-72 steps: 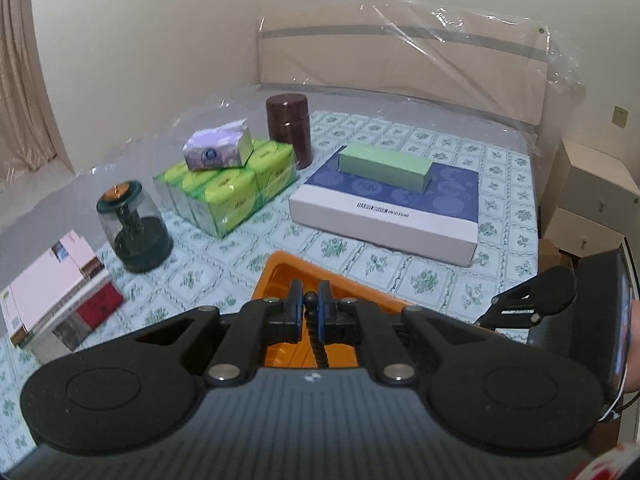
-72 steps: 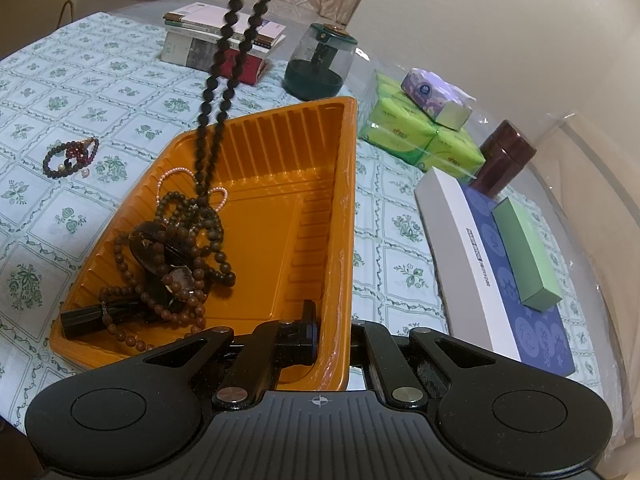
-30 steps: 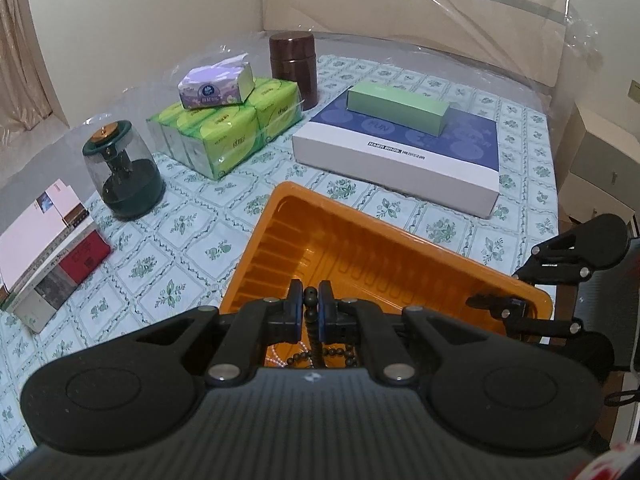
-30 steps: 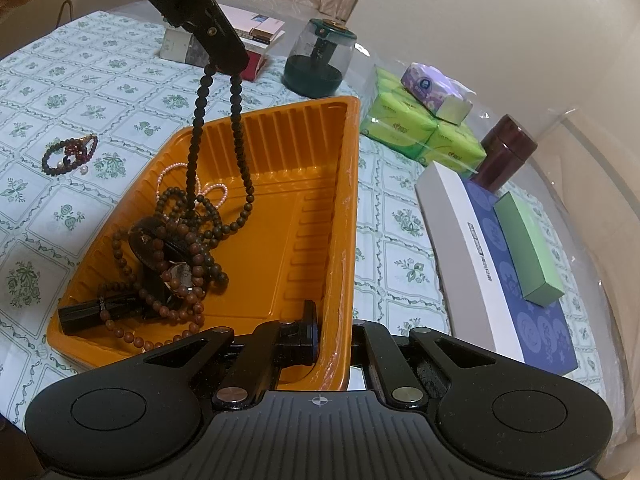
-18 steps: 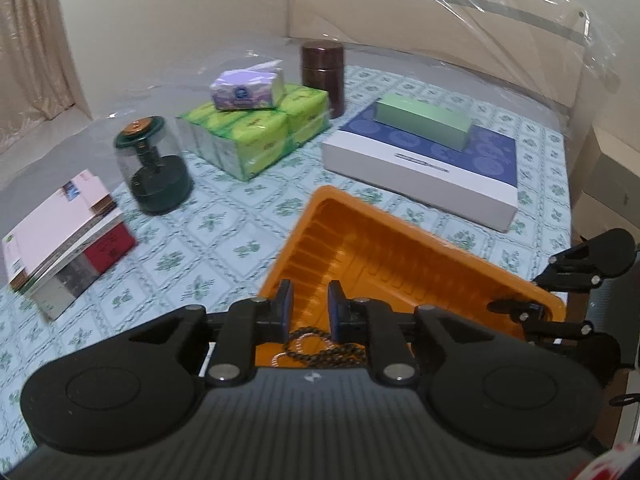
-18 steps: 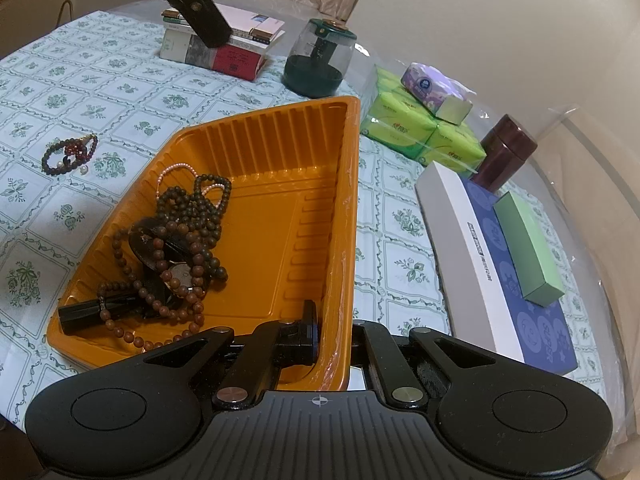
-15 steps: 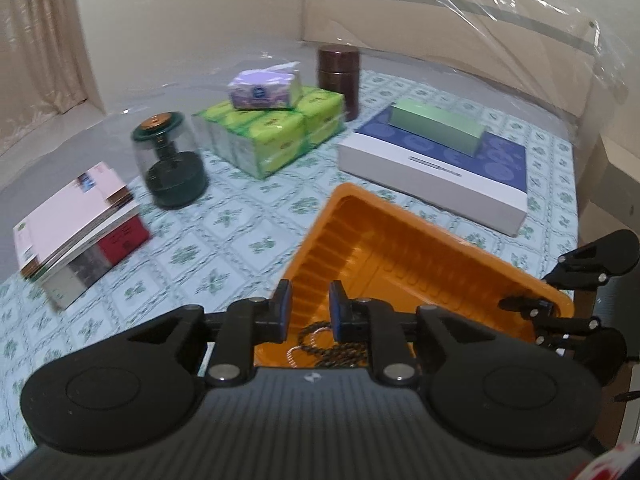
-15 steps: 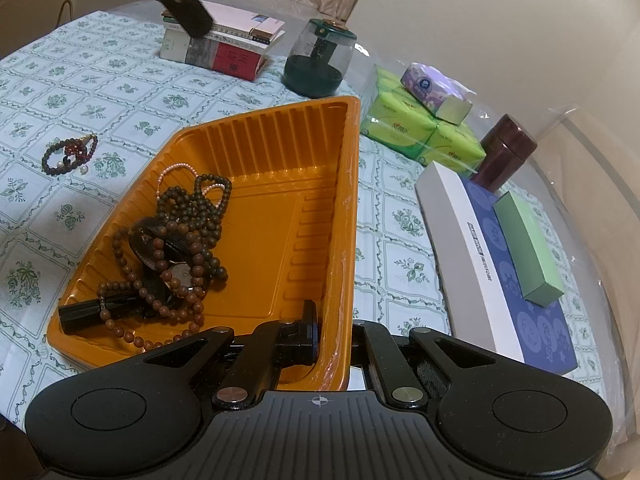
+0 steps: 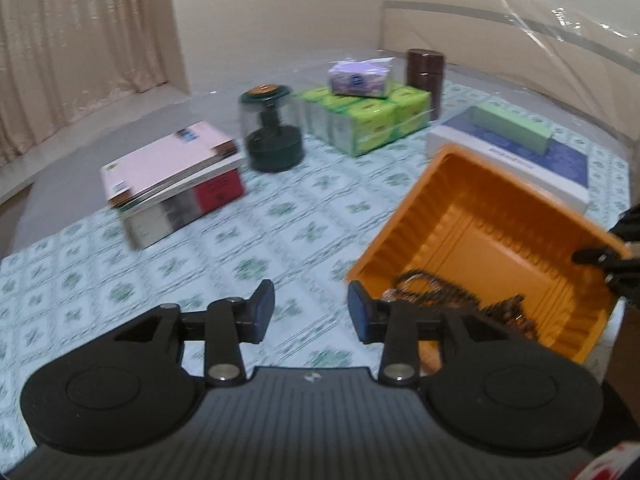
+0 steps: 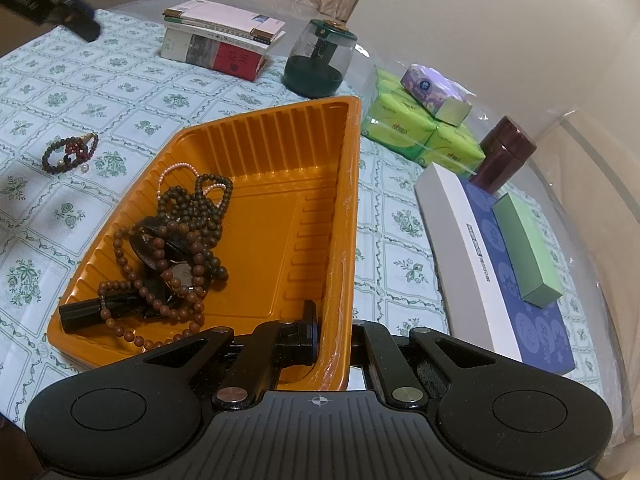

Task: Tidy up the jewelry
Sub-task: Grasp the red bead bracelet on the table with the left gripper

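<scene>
**Beads in tray, one bracelet on the cloth**

The left gripper point(image 9: 311, 311) is spread wide and empty above the tablecloth point(image 9: 248, 236). The right gripper point(image 10: 334, 342) pinches the tray point(image 10: 344, 216) wall. Necklaces point(image 10: 180, 236) lie piled in the tray; a bracelet point(image 10: 70, 153) sits on the cloth, well apart.

- A stack of books point(image 10: 224, 46) lies on the floral tablecloth point(image 10: 120, 92).
- Green tissue packs point(image 10: 416, 132) carry a purple pack point(image 10: 434, 90).
- A brown canister point(image 10: 506, 154) stands beside a white-and-blue box point(image 10: 492, 268).
</scene>
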`<state>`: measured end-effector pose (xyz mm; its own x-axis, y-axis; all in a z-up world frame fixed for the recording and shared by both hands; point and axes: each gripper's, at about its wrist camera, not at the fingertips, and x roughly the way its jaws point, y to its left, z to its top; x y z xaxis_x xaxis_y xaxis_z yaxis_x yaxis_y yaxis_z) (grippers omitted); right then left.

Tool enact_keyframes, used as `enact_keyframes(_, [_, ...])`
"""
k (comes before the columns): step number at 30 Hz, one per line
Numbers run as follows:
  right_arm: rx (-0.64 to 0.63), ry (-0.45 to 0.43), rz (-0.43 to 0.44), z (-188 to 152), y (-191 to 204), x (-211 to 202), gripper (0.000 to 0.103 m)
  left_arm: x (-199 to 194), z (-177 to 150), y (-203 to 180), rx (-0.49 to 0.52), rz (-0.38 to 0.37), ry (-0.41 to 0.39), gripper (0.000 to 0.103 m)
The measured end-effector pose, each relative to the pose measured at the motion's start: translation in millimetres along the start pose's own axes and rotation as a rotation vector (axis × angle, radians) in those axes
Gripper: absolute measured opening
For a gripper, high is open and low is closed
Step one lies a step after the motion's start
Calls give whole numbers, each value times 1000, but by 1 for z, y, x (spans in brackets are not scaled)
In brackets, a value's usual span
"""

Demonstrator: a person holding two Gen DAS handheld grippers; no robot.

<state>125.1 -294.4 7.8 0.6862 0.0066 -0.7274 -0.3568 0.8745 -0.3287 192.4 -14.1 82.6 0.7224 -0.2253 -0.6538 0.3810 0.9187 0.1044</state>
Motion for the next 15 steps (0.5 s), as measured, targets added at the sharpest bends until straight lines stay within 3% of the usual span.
enact_keyframes(6, [2, 3, 0, 0, -1, -1, 3, -8, -44, 24, -59, 70, 16, 53])
enact_keyframes(7, [1, 2, 0, 0, -1, -1, 3, -8, -52, 28, -62, 92, 17, 61])
enact_keyframes(10, [1, 3, -1, 0, -1, -2, 3, -9, -76, 33, -45, 183, 19, 66])
enact_keyframes(15, [2, 3, 0, 0, -1, -1, 3, -3, -109, 39, -101, 183, 40, 71])
